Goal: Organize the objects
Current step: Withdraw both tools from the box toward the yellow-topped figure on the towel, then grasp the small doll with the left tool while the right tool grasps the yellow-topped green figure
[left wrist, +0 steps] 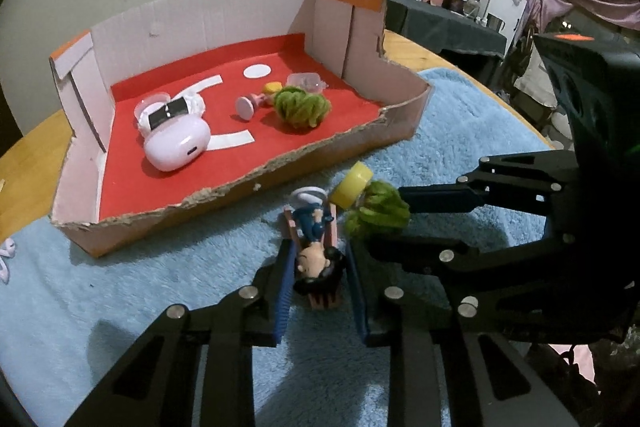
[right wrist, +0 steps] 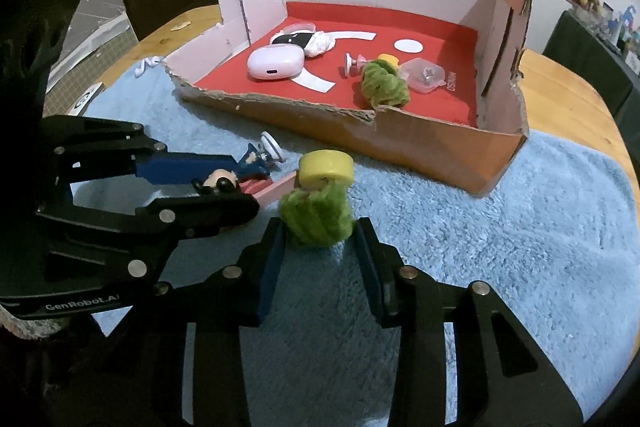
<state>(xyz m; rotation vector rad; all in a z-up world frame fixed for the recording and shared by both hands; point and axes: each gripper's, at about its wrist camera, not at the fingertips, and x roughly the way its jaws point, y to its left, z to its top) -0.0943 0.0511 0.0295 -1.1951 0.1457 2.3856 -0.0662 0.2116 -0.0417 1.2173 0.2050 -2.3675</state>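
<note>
Two grippers working on a blue towel over a wooden tabletop.
The left gripper (left wrist: 320, 259) has its jaws clamped on a small figurine (left wrist: 316, 247); the right gripper (right wrist: 320, 243) has its jaws closed against a green fuzzy toy (right wrist: 316, 215) with a yellow cap (right wrist: 326, 169). Just beyond both stands the torn cardboard box (right wrist: 420, 143), red-lined, holding a white case (right wrist: 276, 63) and another green toy (right wrist: 384, 83).

We see a wooden table (right wrist: 576, 95) carrying a fluffy blue towel (right wrist: 500, 247). On the towel, toward twelve o'clock, sits a torn cardboard box (right wrist: 420, 143). Before it, at the towel's centre, lie a small figurine (left wrist: 316, 247) and, just at its three o'clock, a green pom-pom toy with a yellow cap (right wrist: 320, 203).
</note>
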